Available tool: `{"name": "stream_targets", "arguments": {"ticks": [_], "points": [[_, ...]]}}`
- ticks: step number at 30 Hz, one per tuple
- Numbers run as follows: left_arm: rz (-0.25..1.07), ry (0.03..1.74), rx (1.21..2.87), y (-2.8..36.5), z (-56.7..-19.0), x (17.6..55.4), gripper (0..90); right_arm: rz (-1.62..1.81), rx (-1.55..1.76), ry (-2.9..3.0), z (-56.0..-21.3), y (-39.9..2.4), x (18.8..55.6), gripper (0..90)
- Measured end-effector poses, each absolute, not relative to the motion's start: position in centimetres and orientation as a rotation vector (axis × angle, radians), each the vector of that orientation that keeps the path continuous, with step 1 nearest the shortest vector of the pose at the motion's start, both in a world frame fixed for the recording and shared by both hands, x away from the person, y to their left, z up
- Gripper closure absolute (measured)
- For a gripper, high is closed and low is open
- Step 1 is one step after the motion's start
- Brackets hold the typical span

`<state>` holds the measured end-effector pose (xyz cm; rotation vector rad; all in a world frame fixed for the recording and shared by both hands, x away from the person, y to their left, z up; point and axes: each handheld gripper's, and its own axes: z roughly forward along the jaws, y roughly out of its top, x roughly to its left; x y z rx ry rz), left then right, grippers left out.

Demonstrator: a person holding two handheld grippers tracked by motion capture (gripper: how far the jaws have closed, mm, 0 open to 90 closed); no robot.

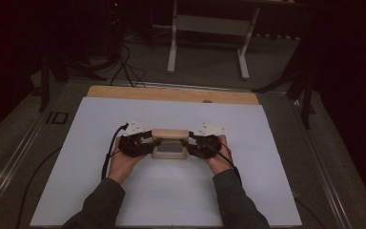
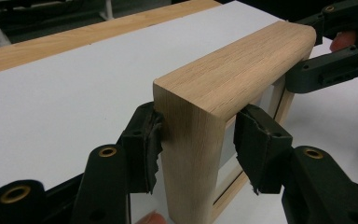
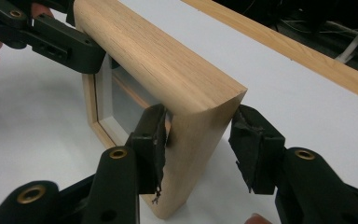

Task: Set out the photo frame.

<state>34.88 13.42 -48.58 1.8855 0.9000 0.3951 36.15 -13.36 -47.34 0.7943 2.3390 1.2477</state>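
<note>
A wooden frame (image 1: pixel 170 143) stands upright at the middle of the white worktop (image 1: pixel 100 191), a grey pane set in it. The left claw (image 2: pixel 196 140) straddles one end, one pad touching, the other just clear. The right claw (image 3: pixel 200 140) straddles the other end likewise, slightly apart. The high view alone shows both sleeves.

A white board (image 1: pixel 124 191) covers a wooden table (image 1: pixel 171 94); behind it, a white-legged stand (image 1: pixel 207 28) on the floor.
</note>
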Motion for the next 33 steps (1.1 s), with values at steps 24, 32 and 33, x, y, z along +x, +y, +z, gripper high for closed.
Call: {"name": "stream_targets", "arguments": {"ticks": [24,32,33], "points": [[0.363,0.937,1.837,12.8,-49.1,36.5,50.3,1.284,0.875,2.309,-47.7,-13.8,37.6,53.6],[0.341,0.969,1.806,12.8,-49.4,36.8,48.1,1.275,0.893,2.321,-48.0,-13.6,37.9,49.2],[0.341,0.973,1.805,12.8,-49.4,36.8,47.7,1.278,0.896,2.322,-48.1,-13.6,38.0,48.4]]}}
